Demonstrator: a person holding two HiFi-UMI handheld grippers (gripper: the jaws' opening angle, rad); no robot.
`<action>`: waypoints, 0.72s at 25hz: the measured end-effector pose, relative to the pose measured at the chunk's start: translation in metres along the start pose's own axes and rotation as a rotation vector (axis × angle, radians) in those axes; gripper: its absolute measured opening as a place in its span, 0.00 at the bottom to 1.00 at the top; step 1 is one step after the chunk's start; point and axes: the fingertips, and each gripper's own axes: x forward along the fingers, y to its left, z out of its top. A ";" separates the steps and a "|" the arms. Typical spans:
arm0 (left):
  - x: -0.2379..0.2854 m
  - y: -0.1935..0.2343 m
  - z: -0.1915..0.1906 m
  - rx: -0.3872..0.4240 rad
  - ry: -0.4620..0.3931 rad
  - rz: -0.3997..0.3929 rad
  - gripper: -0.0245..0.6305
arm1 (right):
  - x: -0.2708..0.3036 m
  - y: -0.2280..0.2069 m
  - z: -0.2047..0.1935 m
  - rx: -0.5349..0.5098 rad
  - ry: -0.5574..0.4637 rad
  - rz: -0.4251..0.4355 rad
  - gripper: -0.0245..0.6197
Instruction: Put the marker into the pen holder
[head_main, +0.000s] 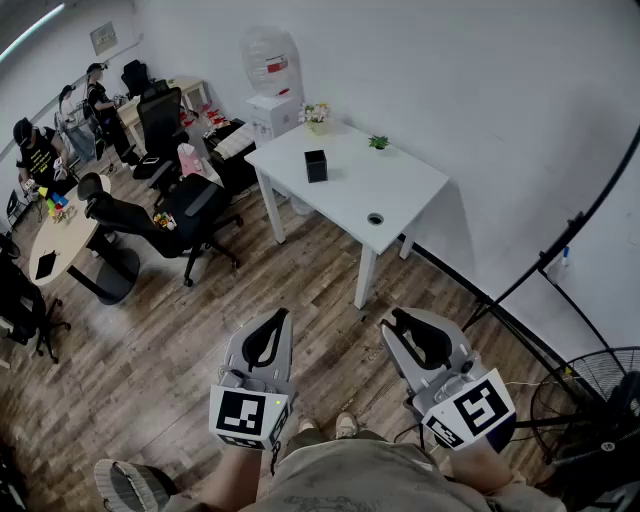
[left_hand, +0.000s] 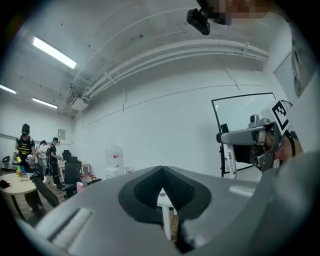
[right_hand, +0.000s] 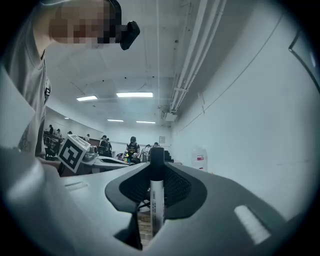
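Note:
A white marker with a black cap stands upright between the jaws of my right gripper, which is shut on it. In the head view the right gripper is held low, well short of the white table. The black pen holder stands on that table's far left part. My left gripper sits beside the right one, jaws closed together with nothing in them; its own view looks through the left gripper at a white table leg.
A small green plant and a flower pot stand at the table's back edge; a round hole is in its top. Office chairs, a round table and people are at left. A fan stands at right.

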 end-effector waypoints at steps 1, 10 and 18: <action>0.000 -0.001 0.000 -0.001 0.001 0.000 0.04 | -0.001 -0.002 0.000 0.008 -0.004 -0.003 0.19; -0.001 -0.005 -0.001 0.004 0.004 -0.003 0.04 | -0.007 -0.011 0.004 0.075 -0.043 -0.029 0.20; 0.005 -0.014 0.000 0.016 0.004 -0.028 0.04 | -0.008 -0.013 -0.001 0.078 -0.034 -0.028 0.20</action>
